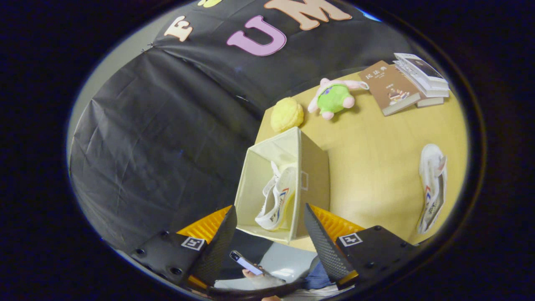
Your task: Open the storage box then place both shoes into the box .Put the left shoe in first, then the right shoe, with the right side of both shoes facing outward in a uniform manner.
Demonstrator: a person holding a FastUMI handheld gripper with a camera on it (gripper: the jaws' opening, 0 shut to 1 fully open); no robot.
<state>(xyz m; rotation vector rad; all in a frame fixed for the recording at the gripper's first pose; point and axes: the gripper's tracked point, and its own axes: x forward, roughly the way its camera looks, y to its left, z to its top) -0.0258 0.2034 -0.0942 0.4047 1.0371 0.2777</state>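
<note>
Hand-held gripper (269,234) is released — fingers spread wide, nothing between them, hovering over the near edge of the storage box (313,175).

Left of everything: the black cloth wall (159,138) of the booth.

Box is cream fabric, top open, sitting at the near-left corner of the tabletop (376,167). A small loop handle shows on its side wall.

First shoe (276,198) is inside the box — white sneaker with red and blue side marks, standing on edge and leaning on the box's right-hand wall. Long axis runs from just ahead of the fingers away toward the far side of the box; laces and opening sit at the far end. Cannot tell which shoe of the pair it is.

Beyond the box: a yellow plush ball (286,114) close behind its far corner, then a green and pink plush toy (333,98).

Further right, a brown book (388,88) beside a stack of books (422,77).

Second shoe (432,186) lies on the tabletop well apart from the box, long axis roughly parallel to the first shoe's.

Below the fingers, a person's hand holds a phone (245,263).
</note>
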